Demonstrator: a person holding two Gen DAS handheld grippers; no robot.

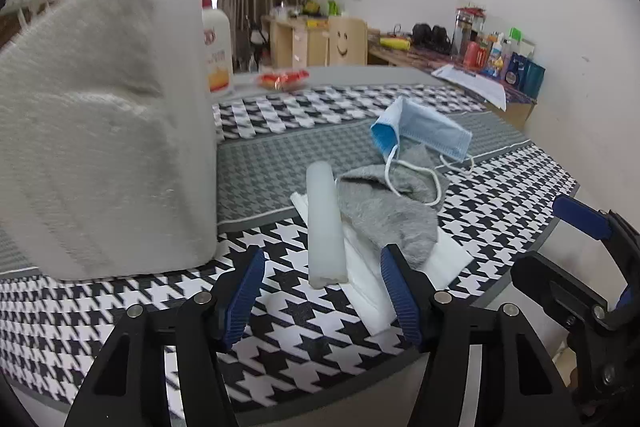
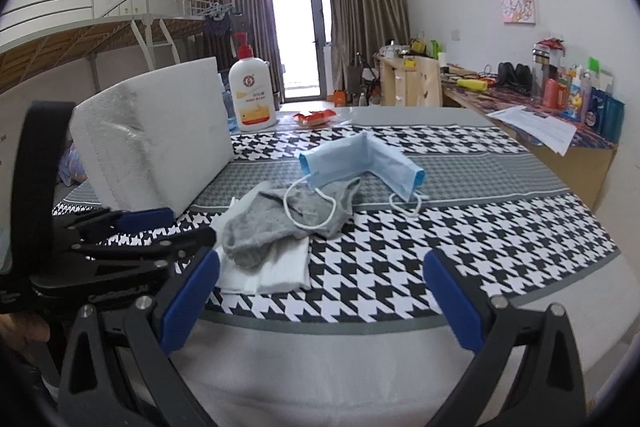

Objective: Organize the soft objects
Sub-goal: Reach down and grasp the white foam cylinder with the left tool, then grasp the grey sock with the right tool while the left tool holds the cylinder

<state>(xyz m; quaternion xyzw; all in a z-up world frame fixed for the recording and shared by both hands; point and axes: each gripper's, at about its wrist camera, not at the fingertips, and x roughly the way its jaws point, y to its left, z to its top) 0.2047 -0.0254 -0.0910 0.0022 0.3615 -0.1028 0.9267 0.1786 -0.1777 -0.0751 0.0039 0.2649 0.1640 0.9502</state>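
Observation:
A white foam cylinder (image 1: 325, 223) lies on the houndstooth mat (image 1: 120, 307), its near end between the blue pads of my left gripper (image 1: 322, 263). The pads stand apart from it on both sides, so the gripper is open. Right of the cylinder a grey sock (image 1: 384, 215) rests on a folded white tissue (image 1: 448, 255). A blue face mask (image 1: 424, 131) lies behind, one ear loop across the sock. A big white foam block (image 1: 104, 131) stands at the left. My right gripper (image 2: 322, 259) is open near the table's front edge, nothing between its pads.
A lotion pump bottle (image 2: 252, 95) and a red snack packet (image 2: 314, 117) sit at the table's far side. A desk (image 2: 560, 131) crowded with bottles and papers runs along the right wall. My left gripper (image 2: 180, 227) shows at the left in the right wrist view.

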